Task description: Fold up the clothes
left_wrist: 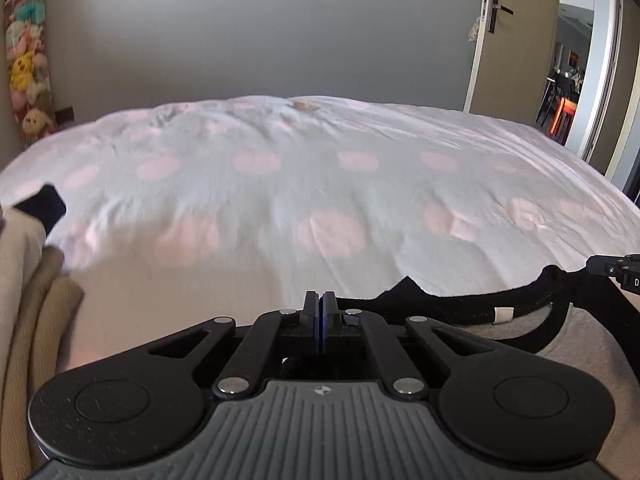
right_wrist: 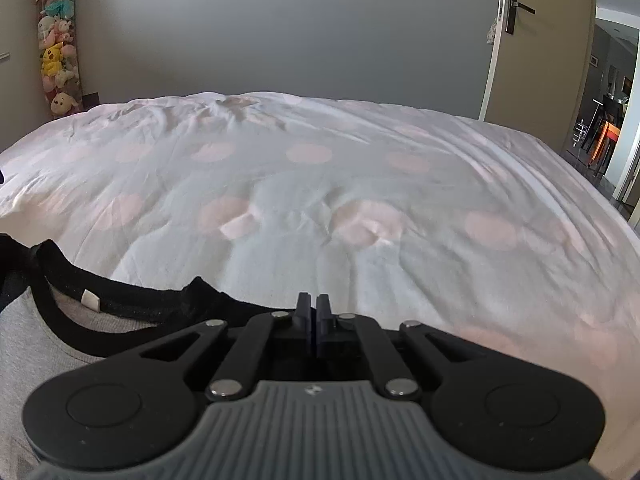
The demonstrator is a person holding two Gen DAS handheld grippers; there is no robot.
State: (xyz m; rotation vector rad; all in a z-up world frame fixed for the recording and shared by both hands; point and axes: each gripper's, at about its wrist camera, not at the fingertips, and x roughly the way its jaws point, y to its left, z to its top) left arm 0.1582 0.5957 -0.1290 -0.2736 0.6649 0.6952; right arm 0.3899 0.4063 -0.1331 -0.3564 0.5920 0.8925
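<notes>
Fabric is filling the near edge of both views: a grey knit top with a black collar band and a small white neck label point(left_wrist: 503, 314) is lying at the near edge of a bed covered in a white duvet with large pale pink dots point(left_wrist: 320, 184); the left tool point(left_wrist: 324, 300) is sitting with its two black fingers pressed together, a thin blue strip showing between them, just beside the top's black shoulder edge, though whether cloth is pinched between them I cannot tell; the right tool point(right_wrist: 313, 304) is showing its fingers almost closed, a narrow slit between them, at the opposite black shoulder edge, and again no cloth is visibly caught; a stack of folded beige cloth point(left_wrist: 28, 280) is resting at the left of the left wrist view, with a dark garment corner point(left_wrist: 46, 202) just behind it; a hanging column of plush toys point(right_wrist: 58, 48) is standing against the grey wall; an open door with a black handle point(right_wrist: 536, 40) is showing at the right.
</notes>
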